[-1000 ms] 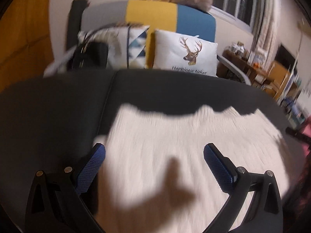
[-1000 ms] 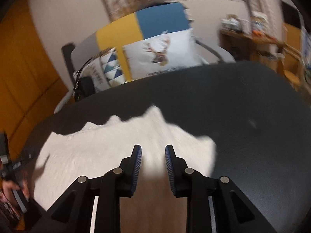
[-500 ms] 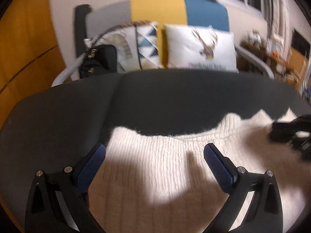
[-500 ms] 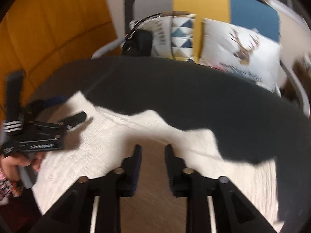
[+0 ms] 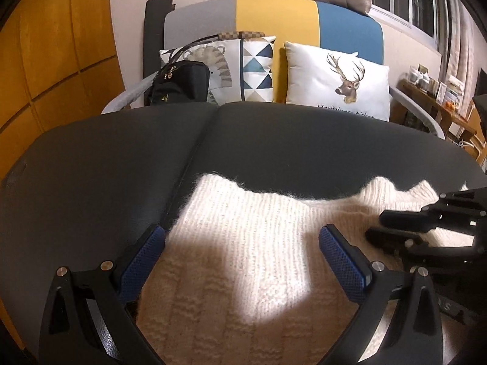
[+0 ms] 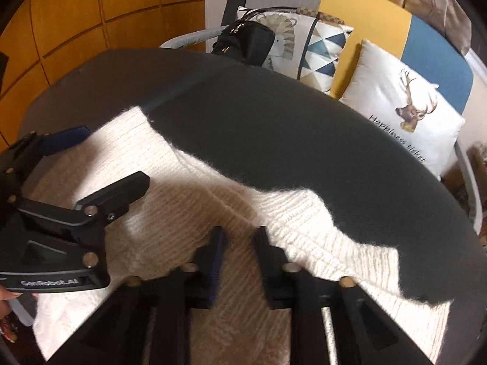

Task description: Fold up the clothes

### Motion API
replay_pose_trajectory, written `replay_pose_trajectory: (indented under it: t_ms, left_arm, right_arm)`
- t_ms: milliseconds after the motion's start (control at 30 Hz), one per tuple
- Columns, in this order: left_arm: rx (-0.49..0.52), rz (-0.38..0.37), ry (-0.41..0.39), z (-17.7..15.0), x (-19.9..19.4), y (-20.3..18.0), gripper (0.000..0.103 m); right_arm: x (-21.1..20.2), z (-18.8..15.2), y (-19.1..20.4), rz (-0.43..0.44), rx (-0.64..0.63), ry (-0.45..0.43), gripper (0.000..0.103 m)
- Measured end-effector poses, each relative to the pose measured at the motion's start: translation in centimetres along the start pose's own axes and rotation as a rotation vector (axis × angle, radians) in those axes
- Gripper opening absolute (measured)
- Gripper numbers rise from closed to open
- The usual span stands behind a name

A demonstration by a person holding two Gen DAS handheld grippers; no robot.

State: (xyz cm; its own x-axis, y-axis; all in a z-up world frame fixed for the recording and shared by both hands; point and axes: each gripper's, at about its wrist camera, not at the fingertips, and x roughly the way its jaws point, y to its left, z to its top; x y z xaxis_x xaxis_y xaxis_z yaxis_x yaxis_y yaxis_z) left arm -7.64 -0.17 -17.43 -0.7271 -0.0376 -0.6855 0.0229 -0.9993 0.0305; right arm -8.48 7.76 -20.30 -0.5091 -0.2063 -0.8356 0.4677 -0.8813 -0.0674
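Note:
A cream knitted sweater (image 5: 243, 213) lies spread on the dark grey table (image 5: 274, 146). Its far edge (image 6: 274, 194) is wavy and fuzzy. My left gripper (image 5: 242, 243) hovers wide open over the sweater's left part, with nothing pinched between its blue pads (image 5: 143, 255). My right gripper (image 6: 239, 243) sits low over the middle of the sweater (image 6: 182, 200). Its jaws are closing around a raised ridge of knit, and a narrow gap still shows. Each gripper appears in the other's view: the right gripper (image 5: 426, 228) at the right edge, the left gripper (image 6: 103, 164) at the left.
Behind the table stands a grey, yellow and blue sofa (image 5: 274, 18) with a deer pillow (image 5: 338, 82), a triangle-pattern pillow (image 5: 243, 70) and a black bag (image 5: 179, 82). Orange wood panels (image 5: 61, 45) cover the left wall. A cluttered shelf (image 5: 435, 88) is at far right.
My right gripper has swept left across the sweater, rolled, and now sits next to the left gripper. The left gripper has tilted down slightly, and the sweater's far edge sits lower in its view.

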Motion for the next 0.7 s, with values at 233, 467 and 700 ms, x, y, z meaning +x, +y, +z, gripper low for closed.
replay_pose_trajectory:
  t_ms: [233,467,700]
  left_arm:
    - [-0.028,0.008,-0.009,-0.1,-0.1,0.6,0.103]
    - [-0.069,-0.012,0.028,-0.2,0.7,1.3,0.103]
    - [-0.108,0.009,0.028,-0.4,0.7,1.9,0.1]
  right_arm:
    - [-1.4,0.9,-0.3,-0.063,0.035,-0.077,0.0]
    - [-1.2,1.6,-2.4,0.107,0.155,-0.103,0.003]
    - [-1.7,3.1,1.1,0.119,-0.015,-0.096,0.024]
